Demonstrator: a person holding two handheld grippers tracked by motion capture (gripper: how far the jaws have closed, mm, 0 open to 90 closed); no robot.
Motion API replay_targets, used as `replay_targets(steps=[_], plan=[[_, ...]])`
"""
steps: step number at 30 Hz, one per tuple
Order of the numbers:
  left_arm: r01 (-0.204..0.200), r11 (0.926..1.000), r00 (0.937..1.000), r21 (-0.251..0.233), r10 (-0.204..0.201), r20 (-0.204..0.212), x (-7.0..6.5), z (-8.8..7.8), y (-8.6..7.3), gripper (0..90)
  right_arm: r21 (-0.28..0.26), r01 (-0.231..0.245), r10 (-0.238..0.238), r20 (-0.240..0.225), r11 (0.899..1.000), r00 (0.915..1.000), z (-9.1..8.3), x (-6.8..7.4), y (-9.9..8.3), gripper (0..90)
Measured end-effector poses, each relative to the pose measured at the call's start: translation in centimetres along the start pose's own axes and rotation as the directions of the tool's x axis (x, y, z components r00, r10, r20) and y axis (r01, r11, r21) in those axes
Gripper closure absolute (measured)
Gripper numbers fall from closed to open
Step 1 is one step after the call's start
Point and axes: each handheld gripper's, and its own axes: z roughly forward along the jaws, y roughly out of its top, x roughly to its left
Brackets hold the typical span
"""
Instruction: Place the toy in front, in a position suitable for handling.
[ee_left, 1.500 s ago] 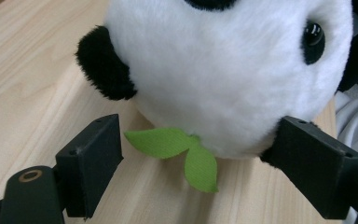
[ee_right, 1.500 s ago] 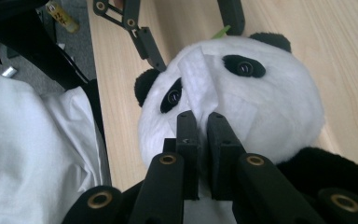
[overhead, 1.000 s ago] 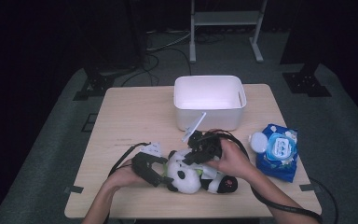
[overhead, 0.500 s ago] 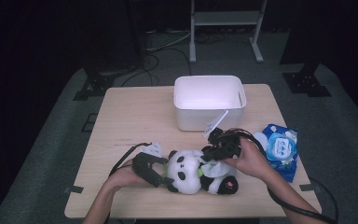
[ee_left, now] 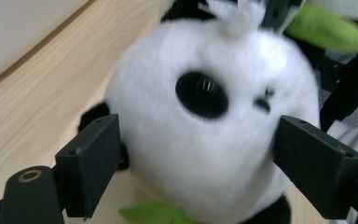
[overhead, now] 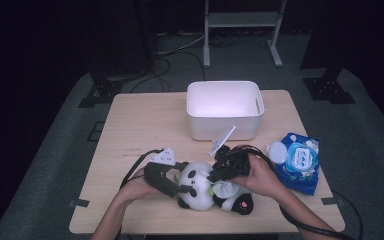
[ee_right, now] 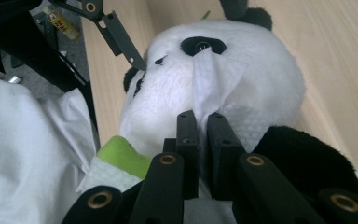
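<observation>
A: Fingers first. Right gripper (ee_right: 204,122): fingers clenched on a white wet wipe (ee_right: 214,77), the sheet pinched between the pads and draped up over the panda's (ee_right: 223,70) face toward its eye patch. Left gripper (ee_left: 209,154): fingers (ee_left: 91,161) spread wide either side of the panda's head, grasping it; the plush bulges between the pads.

B: Position of the panda on the worktop?

A: High view: panda (overhead: 200,187) lies near the 6 o'clock edge of the worktop (overhead: 140,125), just right of centre. Left gripper (overhead: 172,182) sits at its 9 o'clock, right gripper (overhead: 225,167) at its 1 o'clock.

B: Open room?

A: White bin (overhead: 225,107) stands at 12 o'clock from the panda, apart from it. Blue wipes pack (overhead: 300,162) lies at 3 o'clock near the right edge, lid flipped open. The worktop's left half from 9 to 11 o'clock is bare wood. Little margin between the panda's feet and the front edge.

B: What do the views add to each other?

A: Right gripper view gives the wipe's contact with the face and a green leaf (ee_right: 121,154) below the chin; the high view shows only a fleck of green there. Left gripper view shows the eye patch close, blurred, and the bin's wall at 10 o'clock. High view alone gives the pack.
</observation>
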Motion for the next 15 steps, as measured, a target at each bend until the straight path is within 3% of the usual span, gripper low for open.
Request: replay_targets(steps=[7, 13, 15], plan=[[-0.003, 0.9999, 0.9999, 0.016, 0.003, 0.014, -0.2, 0.4, 0.0, 17.7, -0.020, 0.006, -0.006, -0.003, 1.000, 1.0000, -0.2, -0.1, 1.0, 84.1], [-0.002, 0.9992, 1.0000, 0.040, 0.001, 0.006, -0.2, 0.4, -0.4, 17.8, -0.013, 0.014, -0.013, 0.029, 1.000, 0.9995, 0.1, -0.9, 2.3, 84.0], [-0.002, 0.9992, 1.0000, 0.040, 0.002, 0.006, -0.2, 0.4, -0.4, 17.8, 0.002, 0.005, -0.005, 0.062, 1.000, 0.9981, -0.1, -1.6, 2.3, 84.1]])
